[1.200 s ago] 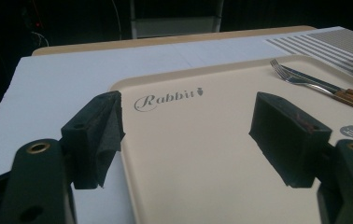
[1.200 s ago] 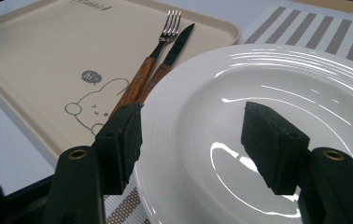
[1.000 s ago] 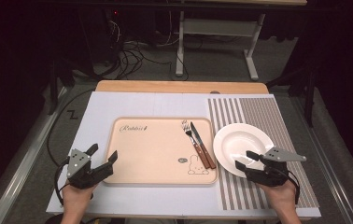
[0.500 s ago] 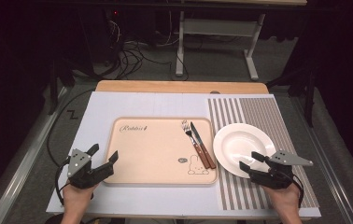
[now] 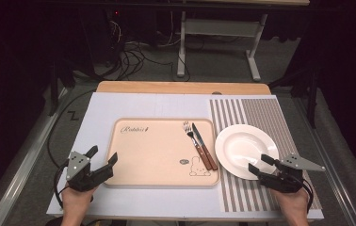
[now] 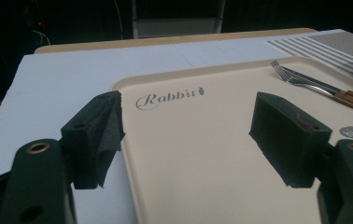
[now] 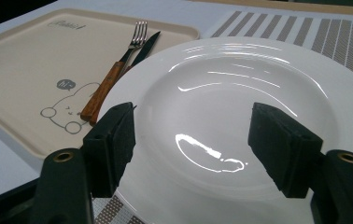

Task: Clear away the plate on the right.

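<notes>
At the near right of the bench, the right gripper [image 5: 260,165] hovers level at the white plate's [image 5: 244,143] near rim, jaws just opening, nothing between them. Near left, the left gripper [image 5: 101,157] gapes empty at the beige tray's [image 5: 152,150] corner.

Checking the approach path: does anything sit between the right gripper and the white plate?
Nothing visible does. The right gripper, jaws just opening and empty, sits at the plate's near rim; fork and knife lie aside on the tray.
</notes>
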Action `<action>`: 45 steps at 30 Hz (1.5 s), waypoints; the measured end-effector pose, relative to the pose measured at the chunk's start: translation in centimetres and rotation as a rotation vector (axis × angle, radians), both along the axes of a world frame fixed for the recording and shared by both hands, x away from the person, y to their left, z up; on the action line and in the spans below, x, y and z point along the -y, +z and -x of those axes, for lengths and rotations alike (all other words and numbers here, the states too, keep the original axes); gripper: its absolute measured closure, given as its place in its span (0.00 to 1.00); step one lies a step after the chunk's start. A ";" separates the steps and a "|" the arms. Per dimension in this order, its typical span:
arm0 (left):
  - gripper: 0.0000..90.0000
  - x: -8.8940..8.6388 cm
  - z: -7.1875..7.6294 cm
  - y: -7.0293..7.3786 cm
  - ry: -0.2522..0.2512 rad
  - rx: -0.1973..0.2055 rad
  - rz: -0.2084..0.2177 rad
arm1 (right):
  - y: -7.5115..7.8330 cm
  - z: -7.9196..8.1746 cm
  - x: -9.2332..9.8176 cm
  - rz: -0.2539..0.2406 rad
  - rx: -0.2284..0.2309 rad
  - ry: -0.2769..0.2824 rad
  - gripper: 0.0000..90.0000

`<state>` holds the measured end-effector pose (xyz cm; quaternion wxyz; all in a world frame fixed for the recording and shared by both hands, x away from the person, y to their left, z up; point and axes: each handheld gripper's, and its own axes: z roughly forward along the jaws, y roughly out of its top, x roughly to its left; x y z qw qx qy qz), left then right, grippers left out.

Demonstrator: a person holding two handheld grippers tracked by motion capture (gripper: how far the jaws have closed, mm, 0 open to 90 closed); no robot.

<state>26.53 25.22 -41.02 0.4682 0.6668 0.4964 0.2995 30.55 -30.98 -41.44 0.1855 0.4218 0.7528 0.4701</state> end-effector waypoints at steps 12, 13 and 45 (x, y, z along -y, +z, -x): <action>0.29 0.1 0.0 0.0 -0.001 0.002 -0.001 | 0.1 -0.6 0.4 -0.062 0.004 -0.015 0.37; 0.29 0.1 0.0 0.1 0.001 0.005 -0.010 | 0.1 -0.8 0.4 -0.062 -0.002 -0.015 0.37; 0.29 0.3 0.0 0.1 0.000 0.003 -0.022 | -0.2 -2.7 2.1 -0.167 -0.115 -0.066 0.42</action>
